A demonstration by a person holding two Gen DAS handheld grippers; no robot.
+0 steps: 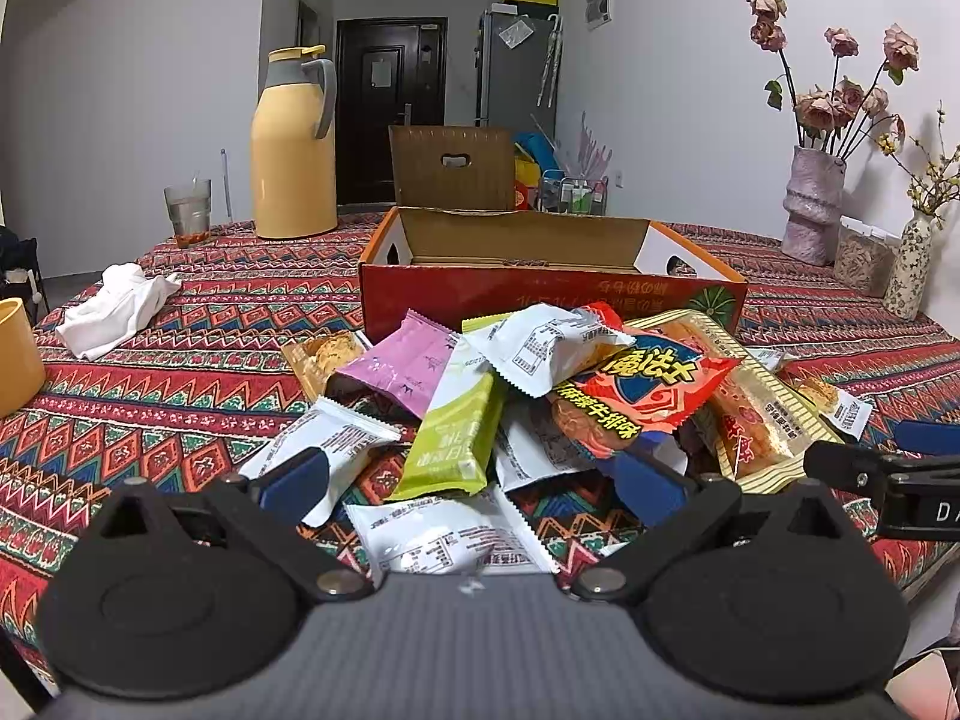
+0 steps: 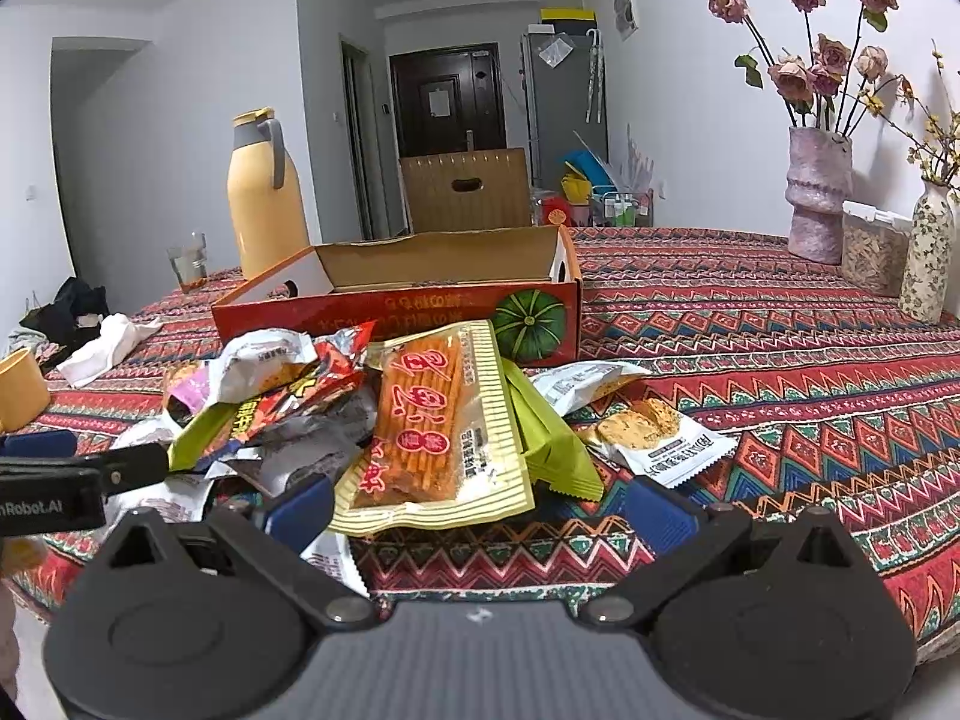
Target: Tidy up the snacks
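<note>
Both claws gape wide, gripping nothing: left claw (image 1: 474, 483) over a white packet (image 1: 447, 531), right claw (image 2: 477, 507) before the orange stick-snack pack (image 2: 429, 426); snack pile (image 1: 540, 396) sits on the desk (image 1: 180, 372) just near of the open red box (image 1: 540, 282)

Both wrist views sit low and close over the desk (image 1: 180, 324), facing the far dark door (image 1: 390, 108). Left view looks from the left, right view from the right; both share the heap of foil snack packets (image 1: 516, 396) and open red cardboard box (image 2: 420, 306).

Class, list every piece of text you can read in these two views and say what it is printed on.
"nRobot.AI": cut off, on the left hand-held gripper.
"DA": cut off, on the right hand-held gripper.
"魔法士": red snack packet.
Print on the red box and other wrappers: too small or blurred.
</note>
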